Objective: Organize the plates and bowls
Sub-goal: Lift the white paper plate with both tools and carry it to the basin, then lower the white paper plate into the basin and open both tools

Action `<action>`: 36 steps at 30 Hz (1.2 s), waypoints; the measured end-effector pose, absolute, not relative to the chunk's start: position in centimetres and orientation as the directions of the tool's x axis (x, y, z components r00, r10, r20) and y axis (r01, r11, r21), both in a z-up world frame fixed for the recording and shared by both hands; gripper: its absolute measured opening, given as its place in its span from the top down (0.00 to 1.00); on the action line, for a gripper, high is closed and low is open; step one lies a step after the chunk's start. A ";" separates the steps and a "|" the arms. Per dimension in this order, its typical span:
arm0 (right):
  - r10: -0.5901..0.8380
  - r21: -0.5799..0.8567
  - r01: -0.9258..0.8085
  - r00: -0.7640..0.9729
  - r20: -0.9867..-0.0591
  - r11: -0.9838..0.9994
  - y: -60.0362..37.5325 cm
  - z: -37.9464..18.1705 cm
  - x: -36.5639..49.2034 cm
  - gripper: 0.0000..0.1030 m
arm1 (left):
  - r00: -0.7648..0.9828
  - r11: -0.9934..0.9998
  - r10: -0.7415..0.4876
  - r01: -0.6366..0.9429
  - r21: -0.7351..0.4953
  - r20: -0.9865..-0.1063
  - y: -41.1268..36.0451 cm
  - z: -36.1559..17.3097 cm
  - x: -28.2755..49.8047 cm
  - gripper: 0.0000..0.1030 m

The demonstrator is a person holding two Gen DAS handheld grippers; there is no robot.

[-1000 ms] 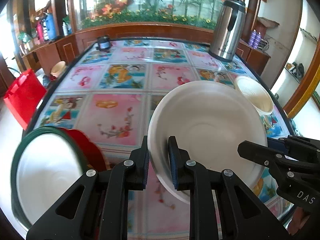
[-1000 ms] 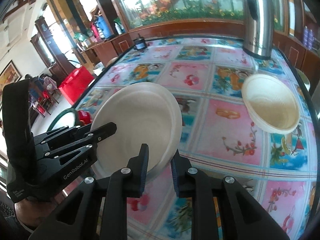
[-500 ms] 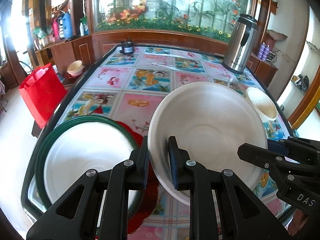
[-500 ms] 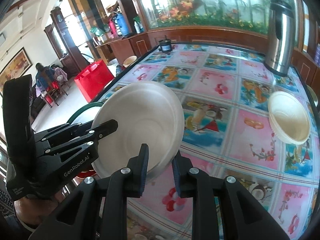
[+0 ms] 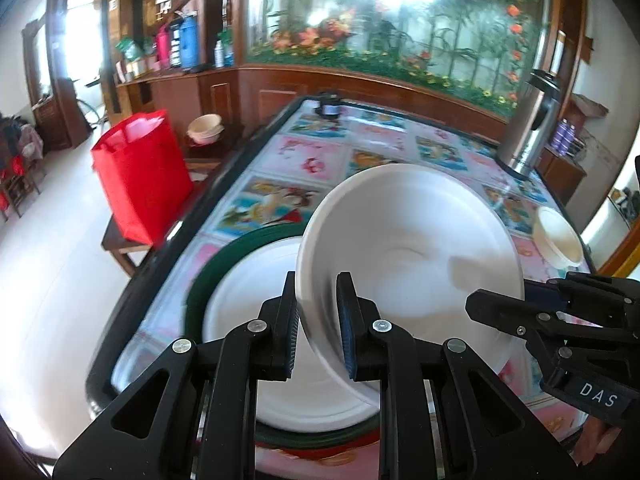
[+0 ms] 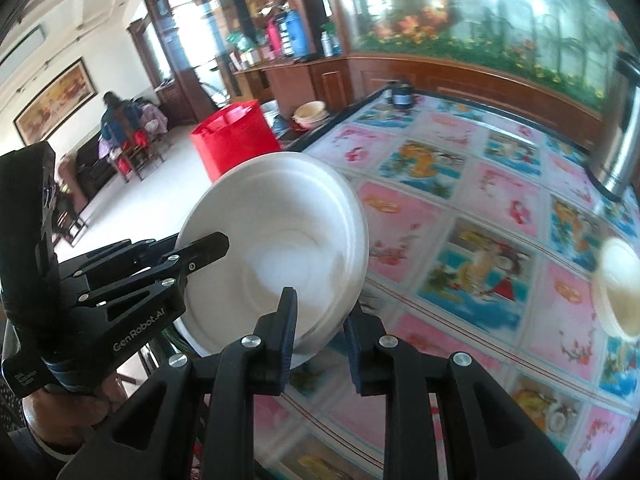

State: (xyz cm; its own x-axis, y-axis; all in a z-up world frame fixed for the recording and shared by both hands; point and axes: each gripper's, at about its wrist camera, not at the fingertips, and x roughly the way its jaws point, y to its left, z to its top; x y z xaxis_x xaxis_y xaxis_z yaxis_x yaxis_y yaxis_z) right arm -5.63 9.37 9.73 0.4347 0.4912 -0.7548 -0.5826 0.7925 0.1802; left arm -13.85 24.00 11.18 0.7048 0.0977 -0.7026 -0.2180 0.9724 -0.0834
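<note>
A white plate [image 5: 412, 256] hangs tilted above the table, held from both sides. My left gripper [image 5: 316, 320] is shut on its near-left rim, and my right gripper [image 5: 500, 304] is clamped on its right rim. In the right wrist view the same white plate [image 6: 280, 248] sits between my right gripper's [image 6: 320, 332] pads, with the left gripper [image 6: 208, 248] biting its far-left edge. Below the held plate lies another white plate [image 5: 248, 320] inside a green-rimmed dish [image 5: 196, 300] near the table's left edge. A cream bowl [image 5: 558, 236] stands at the right; it also shows, blurred, as the cream bowl [image 6: 618, 288].
The table [image 6: 500, 208] has a colourful patterned cloth under glass. A steel thermos [image 5: 528, 128] stands at the back right, and a small dark jar [image 5: 330, 108] at the far end. A red bag [image 5: 140, 176] sits on a bench left of the table. A person [image 6: 116, 120] sits far off.
Both grippers have carried the white plate leftward, from the table's middle to above the green-rimmed dish. Both grips have held. The bowl has slid to the right edge of both views.
</note>
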 end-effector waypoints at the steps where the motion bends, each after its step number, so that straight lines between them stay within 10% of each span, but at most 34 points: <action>1: 0.493 0.180 -0.591 0.427 -0.758 0.787 9.8 9.6 -5.7 0.77 | 0.700 0.970 0.105 -0.228 -0.082 -0.706 24.5 10.9 -14.1 0.83; 25: 0.465 0.197 -0.577 0.363 -0.807 0.793 11.6 7.0 -4.9 0.67 | 0.647 0.952 0.195 -0.305 -0.015 -0.737 26.9 6.5 -14.2 0.82; 27: 0.467 0.201 -0.574 0.365 -0.805 0.794 11.2 7.1 -5.0 0.65 | 0.659 0.949 0.205 -0.316 -0.019 -0.724 26.9 6.8 -14.3 0.78; 30: 0.472 0.214 -0.561 0.366 -0.802 0.800 10.3 7.0 -4.9 0.63 | 0.676 0.946 0.222 -0.323 -0.012 -0.703 26.8 7.5 -14.5 0.44; 36: 0.463 0.236 -0.518 0.369 -0.806 0.822 8.3 6.3 -4.4 0.56 | 0.690 0.943 0.242 -0.333 -0.002 -0.682 26.3 8.7 -14.4 0.40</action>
State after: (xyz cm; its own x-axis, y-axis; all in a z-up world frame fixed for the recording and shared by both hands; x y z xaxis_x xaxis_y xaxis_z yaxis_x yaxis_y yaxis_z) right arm -4.37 8.30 6.31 0.3692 0.4635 -0.8055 -0.5178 0.8224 0.2358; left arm -14.41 26.27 8.72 0.6902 0.2423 -0.6818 -0.3328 0.9430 -0.0017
